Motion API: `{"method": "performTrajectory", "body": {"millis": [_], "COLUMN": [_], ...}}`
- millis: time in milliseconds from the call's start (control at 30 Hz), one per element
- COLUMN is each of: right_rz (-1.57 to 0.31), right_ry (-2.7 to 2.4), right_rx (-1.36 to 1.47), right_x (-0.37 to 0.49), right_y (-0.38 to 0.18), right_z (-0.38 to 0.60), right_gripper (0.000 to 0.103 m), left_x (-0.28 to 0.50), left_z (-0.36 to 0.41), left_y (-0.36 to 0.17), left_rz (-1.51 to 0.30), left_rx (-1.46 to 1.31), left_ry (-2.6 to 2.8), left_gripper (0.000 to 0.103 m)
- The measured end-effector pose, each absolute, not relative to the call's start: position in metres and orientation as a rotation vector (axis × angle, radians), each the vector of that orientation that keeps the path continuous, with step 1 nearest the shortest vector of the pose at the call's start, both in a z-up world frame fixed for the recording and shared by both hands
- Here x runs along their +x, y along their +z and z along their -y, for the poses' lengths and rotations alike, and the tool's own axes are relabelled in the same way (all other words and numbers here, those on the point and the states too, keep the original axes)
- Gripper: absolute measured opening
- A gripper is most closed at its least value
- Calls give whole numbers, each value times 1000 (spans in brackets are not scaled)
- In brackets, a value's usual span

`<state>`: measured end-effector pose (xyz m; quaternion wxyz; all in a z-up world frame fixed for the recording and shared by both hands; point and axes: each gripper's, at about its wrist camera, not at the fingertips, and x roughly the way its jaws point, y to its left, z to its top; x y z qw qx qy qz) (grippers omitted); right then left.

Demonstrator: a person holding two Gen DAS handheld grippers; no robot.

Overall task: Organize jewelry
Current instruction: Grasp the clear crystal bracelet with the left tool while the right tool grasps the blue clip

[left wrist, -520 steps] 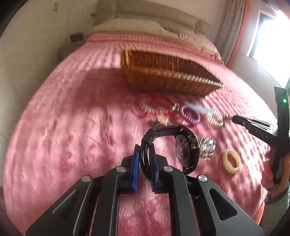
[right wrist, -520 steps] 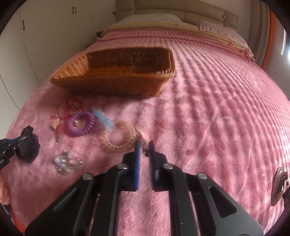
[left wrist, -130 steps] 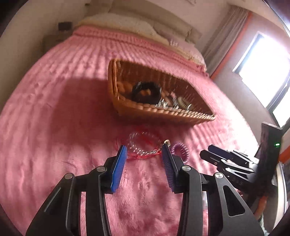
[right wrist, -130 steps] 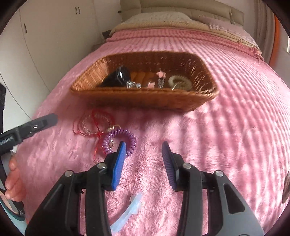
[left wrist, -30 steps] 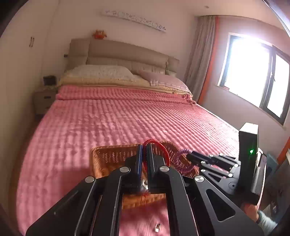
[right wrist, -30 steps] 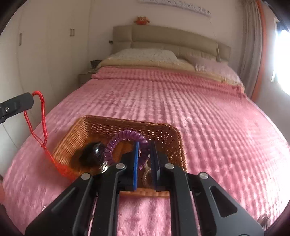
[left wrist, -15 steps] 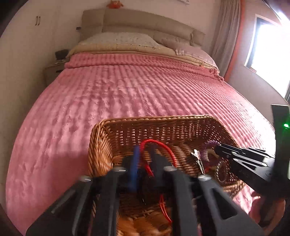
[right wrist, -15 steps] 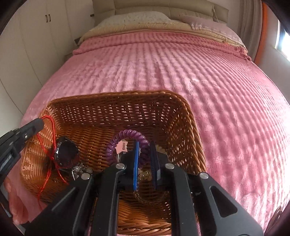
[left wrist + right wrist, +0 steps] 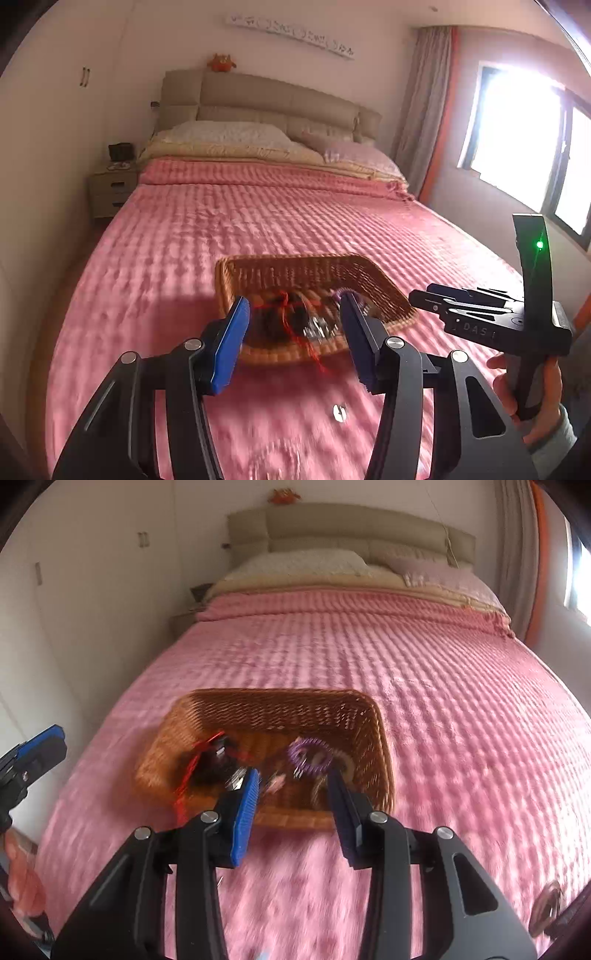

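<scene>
A wicker basket (image 9: 314,267) (image 9: 273,705) sits on the pink bedspread. In it lie a red cord bracelet (image 9: 291,325) (image 9: 195,760) that hangs over the near rim, a black watch (image 9: 216,762), a purple coil hair tie (image 9: 308,757) and several small pieces. My left gripper (image 9: 295,332) is open and empty, just in front of the basket. My right gripper (image 9: 291,797) is open and empty, above the basket's near rim; it also shows in the left wrist view (image 9: 428,295).
A small metal piece (image 9: 339,412) lies on the bedspread (image 9: 221,229) in front of the basket. Pillows (image 9: 229,134) and a headboard stand at the far end. A nightstand (image 9: 110,188) is at the left, a window (image 9: 532,177) at the right.
Both grippers have opened and let go: the red cord bracelet and the purple hair tie now lie in the basket. Both grippers have drawn back toward me.
</scene>
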<state>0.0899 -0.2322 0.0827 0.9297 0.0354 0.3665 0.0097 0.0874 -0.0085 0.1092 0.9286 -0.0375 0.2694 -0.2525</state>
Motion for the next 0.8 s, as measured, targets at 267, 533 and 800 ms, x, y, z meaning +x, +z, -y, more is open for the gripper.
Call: {"method": "performTrajectory", "body": {"millis": [267,533,800], "right_rz": [-834,-936,-956], "right_ry": [48,62,32], "right_rx": [130,183,248], "right_x": [6,-37,-34], "right_y": [32,-18,-40], "right_z": [221,207,206], "right_gripper": [36,36,36], "left_x": [38,59,85], "left_z": [-30,-46,-29], "left_y": [49,-16,-32], "left_rz": [-671,-886,-957], "left_rx": [-120,-196,-137], "left_ry": [-453,-506,-522], "left_gripper": [46,34,20]}}
